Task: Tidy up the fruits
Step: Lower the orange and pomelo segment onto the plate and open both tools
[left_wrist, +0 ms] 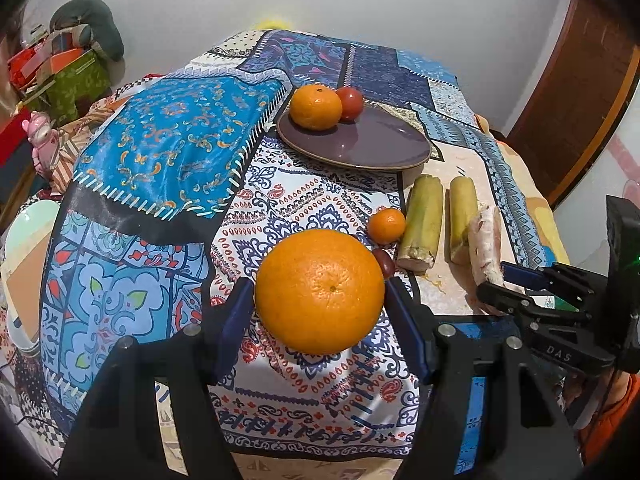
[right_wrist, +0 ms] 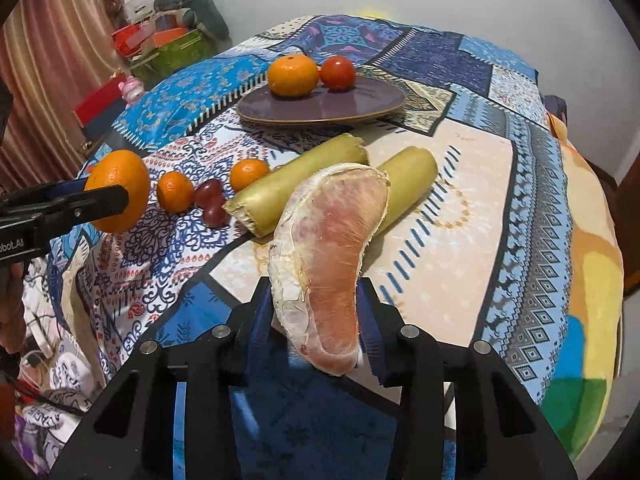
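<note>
The left gripper [left_wrist: 320,300] is clamping a large round orange [left_wrist: 319,290] between its jaws; the right gripper [right_wrist: 320,316] is squeezing a peeled pink pomelo segment [right_wrist: 328,256], both beyond reach of the purple ceramic plate [right_wrist: 360,100] ahead.

Glossy plate [left_wrist: 360,148] on satiny patterned cloth [left_wrist: 160,140]; dimpled orange [left_wrist: 320,290].

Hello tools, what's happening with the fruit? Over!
Left tool shut on big orange. Right tool shut on pomelo slice. Plate ahead, path clear.
</note>
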### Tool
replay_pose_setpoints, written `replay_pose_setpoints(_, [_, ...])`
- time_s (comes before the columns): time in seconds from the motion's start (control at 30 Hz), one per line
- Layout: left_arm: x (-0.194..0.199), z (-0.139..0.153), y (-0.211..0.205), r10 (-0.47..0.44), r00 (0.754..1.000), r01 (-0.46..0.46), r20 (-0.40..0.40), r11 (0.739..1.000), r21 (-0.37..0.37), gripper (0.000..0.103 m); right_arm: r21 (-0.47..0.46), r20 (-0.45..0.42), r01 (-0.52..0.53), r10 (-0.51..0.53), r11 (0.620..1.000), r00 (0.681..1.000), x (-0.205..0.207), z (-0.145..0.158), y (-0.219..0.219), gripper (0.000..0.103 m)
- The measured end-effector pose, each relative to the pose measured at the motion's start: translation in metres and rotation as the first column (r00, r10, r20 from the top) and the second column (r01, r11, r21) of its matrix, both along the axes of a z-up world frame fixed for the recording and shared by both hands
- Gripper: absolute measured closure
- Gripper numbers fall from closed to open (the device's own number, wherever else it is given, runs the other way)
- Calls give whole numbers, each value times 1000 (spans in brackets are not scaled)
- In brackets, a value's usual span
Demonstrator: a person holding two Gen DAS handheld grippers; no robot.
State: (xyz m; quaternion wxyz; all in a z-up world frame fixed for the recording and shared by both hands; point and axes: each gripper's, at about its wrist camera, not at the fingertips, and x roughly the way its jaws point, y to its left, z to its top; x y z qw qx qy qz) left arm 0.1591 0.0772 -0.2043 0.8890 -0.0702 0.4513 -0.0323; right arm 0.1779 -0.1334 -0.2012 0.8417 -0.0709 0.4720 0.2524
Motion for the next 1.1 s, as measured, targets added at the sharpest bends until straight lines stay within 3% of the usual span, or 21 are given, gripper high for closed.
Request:
replay_pose_setpoints(0.2, [0, 3, -3, -1, 1000, 1, 7, 1000, 8, 37, -12, -3, 2, -3, 1000, 1000, 6, -1, 9, 64])
replay_pose_setpoints(0.3, [0, 3, -4, -2, 1000, 2, 7, 1000, 14, 37, -21, -5, 12, -12, 1000, 1000, 10, -3, 15, 58])
replay_pose_setpoints(0.67, [2, 3, -6, -6, 1000, 6, 7, 1000, 19, 37, 25, -46, 39, -38, 999, 998, 22, -10, 28, 57])
replay_pose_setpoints(0.8, [2, 4, -8, -12, 1000, 11, 13, 1000, 20, 37, 33, -29, 36, -35, 999, 999, 19, -6, 26, 63])
replay_pose_setpoints(1.1, [9, 22, -15, -29, 998, 27, 58, 999, 26, 37, 78, 70, 56, -61, 995, 996, 17, 24, 13, 64])
